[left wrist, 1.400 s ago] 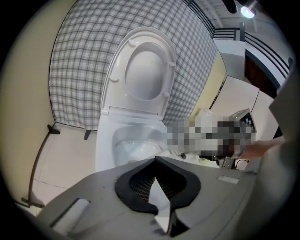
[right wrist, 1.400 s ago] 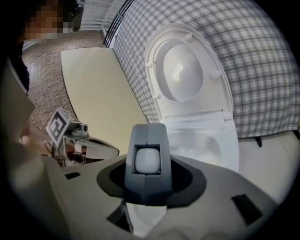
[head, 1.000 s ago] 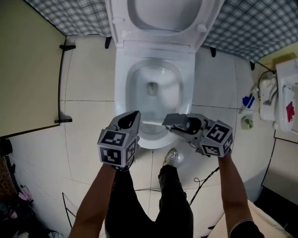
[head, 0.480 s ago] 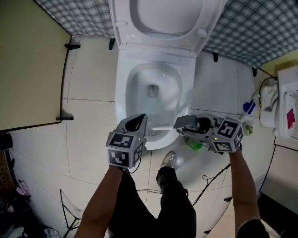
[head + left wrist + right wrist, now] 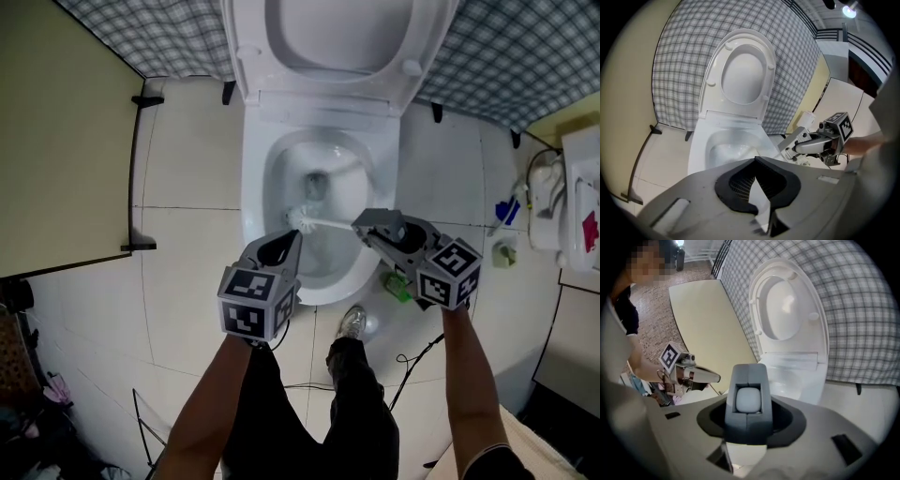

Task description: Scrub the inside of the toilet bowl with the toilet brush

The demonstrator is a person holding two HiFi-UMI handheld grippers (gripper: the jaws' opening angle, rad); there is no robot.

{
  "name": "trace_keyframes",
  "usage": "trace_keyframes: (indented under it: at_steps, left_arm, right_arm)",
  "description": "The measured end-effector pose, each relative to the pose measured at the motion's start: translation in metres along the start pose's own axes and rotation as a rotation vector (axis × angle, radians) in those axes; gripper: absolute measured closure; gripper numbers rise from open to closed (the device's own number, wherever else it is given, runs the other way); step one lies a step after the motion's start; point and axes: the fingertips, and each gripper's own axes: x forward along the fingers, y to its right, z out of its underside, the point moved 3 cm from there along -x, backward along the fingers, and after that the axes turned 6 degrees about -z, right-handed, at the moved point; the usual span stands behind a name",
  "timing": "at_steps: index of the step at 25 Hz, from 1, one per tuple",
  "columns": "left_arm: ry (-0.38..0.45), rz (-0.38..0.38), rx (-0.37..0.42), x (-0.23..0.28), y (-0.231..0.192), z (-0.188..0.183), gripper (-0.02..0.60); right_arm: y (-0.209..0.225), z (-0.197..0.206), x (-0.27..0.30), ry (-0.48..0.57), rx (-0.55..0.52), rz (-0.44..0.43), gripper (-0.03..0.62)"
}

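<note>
Toilet brush (image 5: 302, 221) in right gripper (image 5: 364, 226)

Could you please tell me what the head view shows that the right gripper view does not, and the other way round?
Only the head view shows the toilet brush whole, its white head in the bowl, plus the person's shoe. Only the right gripper view shows the right gripper's tongs shut on the handle's rounded end, and the person's dark sleeve. Both show the raised lid, the left gripper and the beige panel.
</note>
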Motion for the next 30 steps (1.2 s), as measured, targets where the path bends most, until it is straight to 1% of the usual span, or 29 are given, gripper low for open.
trace_keyframes:
  at_steps: [4, 10, 16, 18, 24, 30]
  left_arm:
    - [-0.007, 0.002, 0.002, -0.002, -0.006, -0.002, 0.574]
    - [-0.008, 0.009, 0.005, -0.006, -0.011, -0.006, 0.574]
    - [-0.008, 0.027, 0.001, -0.005, -0.013, -0.004, 0.574]
    - [-0.007, 0.034, 0.0, -0.003, -0.012, -0.006, 0.574]
    - [-0.016, 0.045, 0.008, -0.002, -0.007, -0.006, 0.574]
    - [-0.028, 0.056, 0.007, 0.003, -0.005, -0.001, 0.574]
  right_arm:
    - [0.007, -0.016, 0.02, 0.076, 0.044, 0.07, 0.402]
    - [0.011, -0.032, 0.055, 0.186, 0.135, 0.127, 0.404]
    - [0.017, -0.042, 0.065, 0.271, 0.173, 0.234, 0.404]
    - [0.019, -0.047, 0.067, 0.282, 0.15, 0.267, 0.404]
    - [0.016, -0.056, 0.07, 0.277, 0.01, 0.346, 0.404]
    - [0.018, -0.063, 0.065, 0.217, -0.159, 0.455, 0.404]
